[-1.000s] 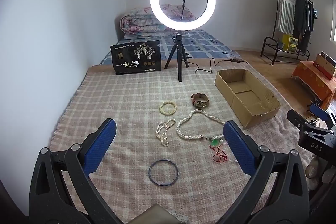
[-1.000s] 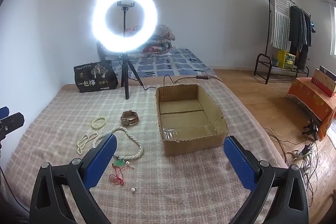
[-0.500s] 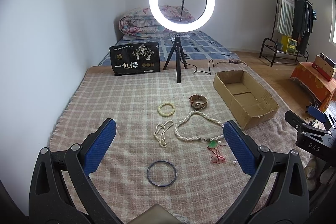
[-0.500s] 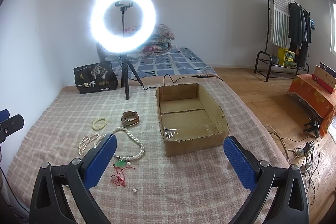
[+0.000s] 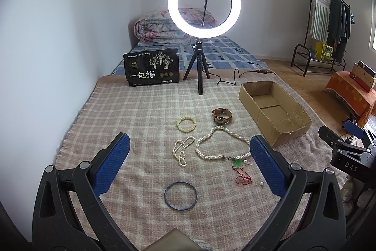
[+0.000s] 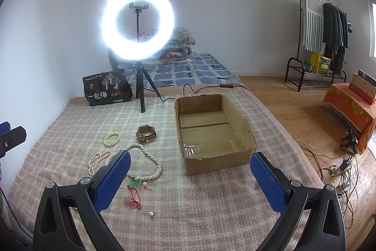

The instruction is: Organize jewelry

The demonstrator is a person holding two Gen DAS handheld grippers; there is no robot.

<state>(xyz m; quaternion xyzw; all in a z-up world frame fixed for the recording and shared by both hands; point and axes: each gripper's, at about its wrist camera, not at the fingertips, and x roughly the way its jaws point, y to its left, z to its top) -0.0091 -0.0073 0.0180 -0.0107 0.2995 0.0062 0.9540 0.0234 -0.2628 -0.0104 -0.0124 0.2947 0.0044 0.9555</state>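
Jewelry, six loose pieces on the pink checked blanket [image 5: 131, 109]: long white pearl necklace with green pendant [image 5: 221, 145], long axis running left-right, pendant end toward the cameras; small doubled pearl strand [image 5: 181, 151]; cream bead bracelet [image 5: 186, 124]; brown leather watch [image 5: 222, 116]; dark blue bangle [image 5: 180, 196]; one stray pearl [image 6: 151, 213]. One open cardboard box [image 6: 212, 131] sits right of them. Left gripper [image 5: 188, 168] and right gripper [image 6: 188, 180] both spread wide, holding nothing.

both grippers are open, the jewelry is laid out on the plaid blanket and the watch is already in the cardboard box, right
Not quite. The watch is not in the cardboard box; it lies on the plaid blanket to the box's left, near the yellow bead bracelet. The right wrist view shows the box holding no jewelry. The rest stands: left gripper and right gripper are both open.
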